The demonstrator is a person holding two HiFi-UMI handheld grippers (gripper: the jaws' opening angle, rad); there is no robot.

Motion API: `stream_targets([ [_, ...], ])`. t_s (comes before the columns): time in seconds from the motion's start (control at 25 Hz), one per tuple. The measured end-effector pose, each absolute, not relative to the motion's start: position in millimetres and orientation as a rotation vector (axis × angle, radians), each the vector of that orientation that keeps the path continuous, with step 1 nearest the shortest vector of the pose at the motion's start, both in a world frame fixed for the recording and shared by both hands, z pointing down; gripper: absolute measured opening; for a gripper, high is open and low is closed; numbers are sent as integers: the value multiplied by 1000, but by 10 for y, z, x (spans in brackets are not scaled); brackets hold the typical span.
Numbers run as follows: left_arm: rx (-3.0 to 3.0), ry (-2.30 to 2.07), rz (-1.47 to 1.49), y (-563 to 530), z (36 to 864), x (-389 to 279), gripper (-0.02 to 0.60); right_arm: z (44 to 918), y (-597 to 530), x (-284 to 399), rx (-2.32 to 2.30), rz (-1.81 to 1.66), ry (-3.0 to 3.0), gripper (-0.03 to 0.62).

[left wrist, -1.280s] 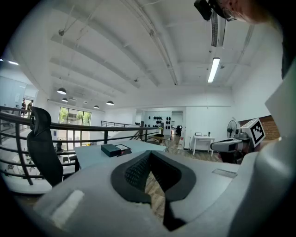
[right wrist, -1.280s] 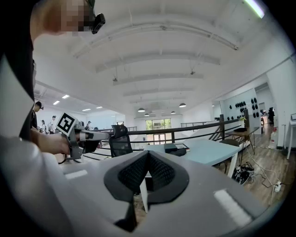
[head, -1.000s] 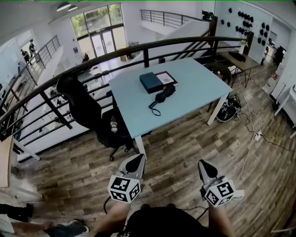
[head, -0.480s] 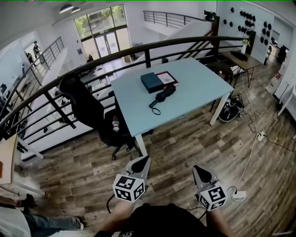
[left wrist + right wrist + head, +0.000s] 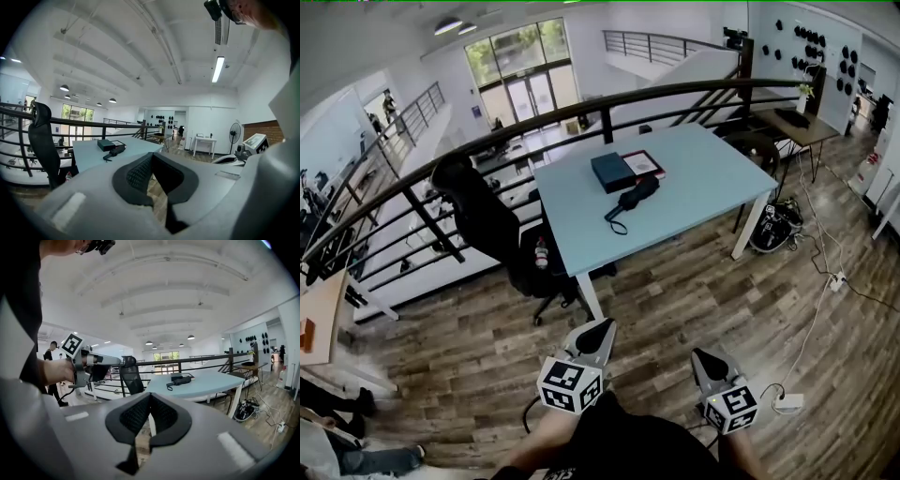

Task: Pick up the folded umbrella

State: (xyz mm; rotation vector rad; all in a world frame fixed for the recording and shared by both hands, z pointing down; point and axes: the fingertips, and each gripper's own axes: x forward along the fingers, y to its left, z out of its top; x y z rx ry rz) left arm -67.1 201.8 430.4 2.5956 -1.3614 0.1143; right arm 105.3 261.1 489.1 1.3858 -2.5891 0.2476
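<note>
Two grippers are being held low at the bottom edge of the head view, over the wooden floor (image 5: 675,291).

Left gripper (image 5: 601,326): its jaws are being shown pressed together, tip against tip, with nothing pinched. In the left gripper view only floor boards are being seen through the narrow gap behind the closed tips.

Right gripper (image 5: 702,354): its jaws are likewise being shown tip to tip in the right gripper view, and they are empty.

Both grippers are being pointed toward the upper centre of the head view, at the light-blue table (image 5: 703,183).

Folded umbrella (image 5: 633,198): black, it is being seen lying flat on the tabletop, above centre in the head view and well apart from both grippers. Its strap loop is trailing toward the lower left. In each gripper view it is being shown small, past the jaw tips, on the same table.

Just beside the umbrella, to its upper left, a dark box (image 5: 611,172) is being seen. A flat red-bordered item (image 5: 642,161) is lying to the right of that box.

A black office chair (image 5: 487,225) is being shown at the table's left edge. A curved black railing (image 5: 694,89) is being seen behind the table. A white power strip (image 5: 788,403) is lying on the floor at lower right, near the right gripper.
</note>
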Motion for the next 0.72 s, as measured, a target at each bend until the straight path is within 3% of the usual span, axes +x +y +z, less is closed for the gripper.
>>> stream_targets([
  [0.36,2557,-1390,96,1765,4418,-746,5,5001,2393,1053,1339,295,-2592,0],
  [0.72,2546,-1374,55,825,4511,-891,5,4923,1512,1149,1405,304,-2555,0],
])
